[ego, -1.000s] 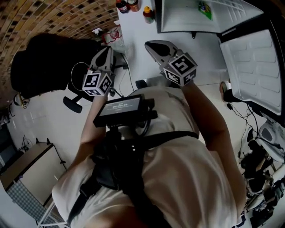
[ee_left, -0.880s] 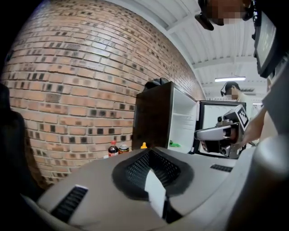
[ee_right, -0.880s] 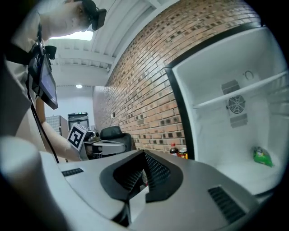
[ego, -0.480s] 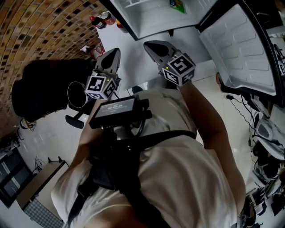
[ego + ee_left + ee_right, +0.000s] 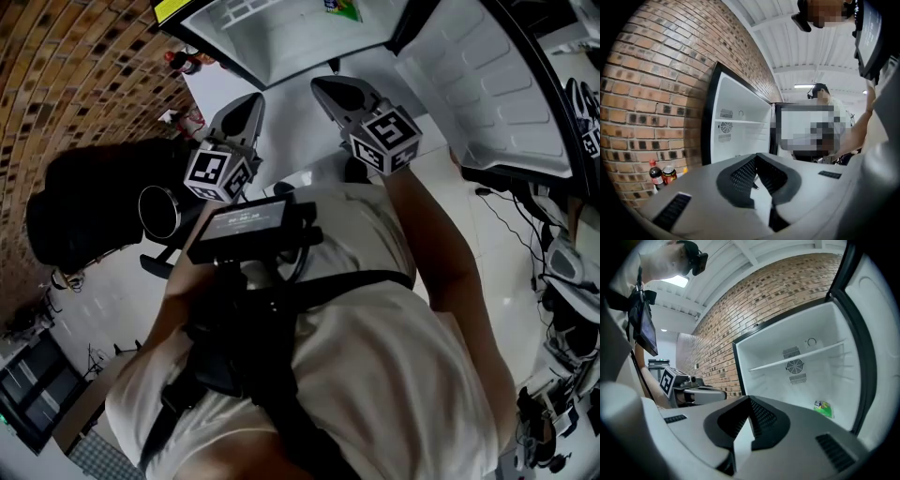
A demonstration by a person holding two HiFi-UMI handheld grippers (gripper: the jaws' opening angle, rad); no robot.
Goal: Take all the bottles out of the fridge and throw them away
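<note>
The open fridge fills the top of the head view, its white shelves bare except for a small green packet. That packet also lies on the fridge floor in the right gripper view. Several bottles stand on the floor by the brick wall, left of the fridge. In the left gripper view two dark cola bottles with red caps show there. My left gripper and right gripper point at the fridge side by side. Both are shut and hold nothing.
The fridge door swings out to the right. A black office chair stands at the left by the brick wall. Cables and dark gear lie on the floor at the right edge.
The head view has swung toward the fridge, which now sits nearer and larger at the top. Both grippers have risen a little toward it, still shut.
</note>
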